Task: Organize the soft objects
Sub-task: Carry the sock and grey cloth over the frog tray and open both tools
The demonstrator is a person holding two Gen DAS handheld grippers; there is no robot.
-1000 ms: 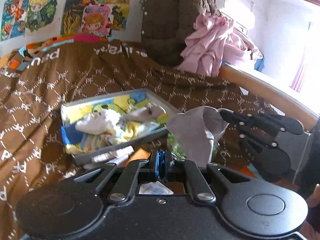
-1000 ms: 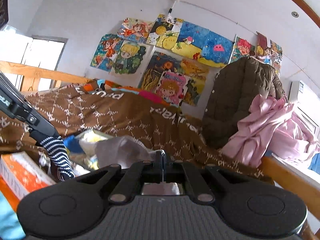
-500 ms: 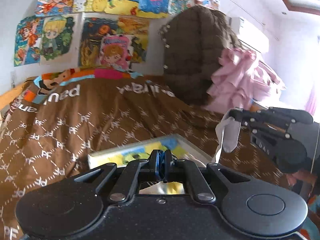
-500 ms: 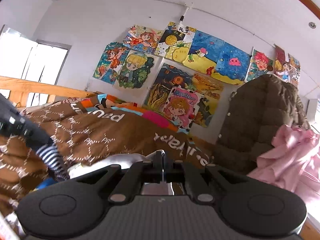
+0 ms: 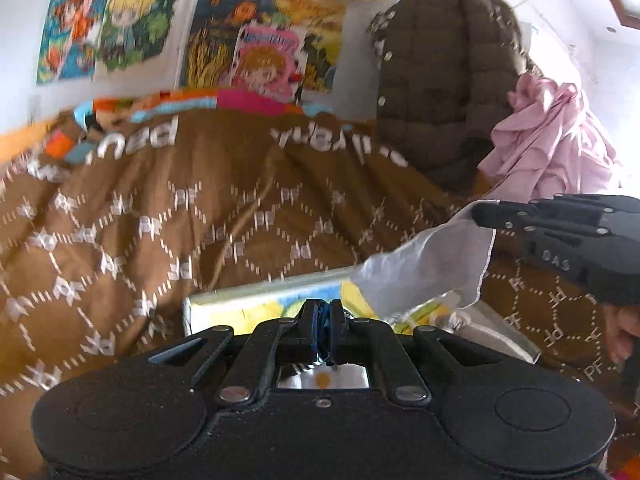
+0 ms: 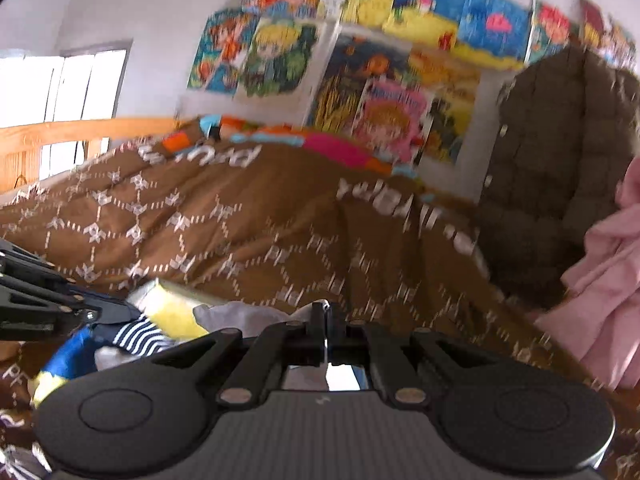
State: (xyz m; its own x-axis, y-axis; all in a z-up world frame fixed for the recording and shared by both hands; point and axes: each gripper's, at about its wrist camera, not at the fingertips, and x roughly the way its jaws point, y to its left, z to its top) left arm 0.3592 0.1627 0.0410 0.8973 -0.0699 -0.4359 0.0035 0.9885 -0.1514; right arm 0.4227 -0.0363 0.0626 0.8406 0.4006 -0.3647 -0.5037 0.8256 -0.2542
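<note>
My left gripper (image 5: 325,312) is shut on a navy and white striped sock, seen as blue cloth between its jaws; the sock (image 6: 136,336) hangs from it in the right wrist view. My right gripper (image 6: 325,312) is shut on a grey cloth (image 5: 428,272), which hangs from its tip (image 5: 480,214) in the left wrist view, over the right end of the box. The shallow box (image 5: 256,300) with a yellow and blue lining lies on the brown bedspread just ahead of both grippers. Its contents are mostly hidden behind the gripper bodies.
A brown patterned bedspread (image 5: 200,208) covers the bed. A dark quilted jacket (image 5: 440,80) and pink cloth (image 5: 552,136) are piled at the back right. Cartoon pictures (image 5: 256,40) hang on the wall. A wooden bed rail (image 6: 72,132) runs at the left.
Both grippers have tilted back down toward the box after lifting. The grey cloth now hangs lower over the box's right end. Both jaws stay shut.
</note>
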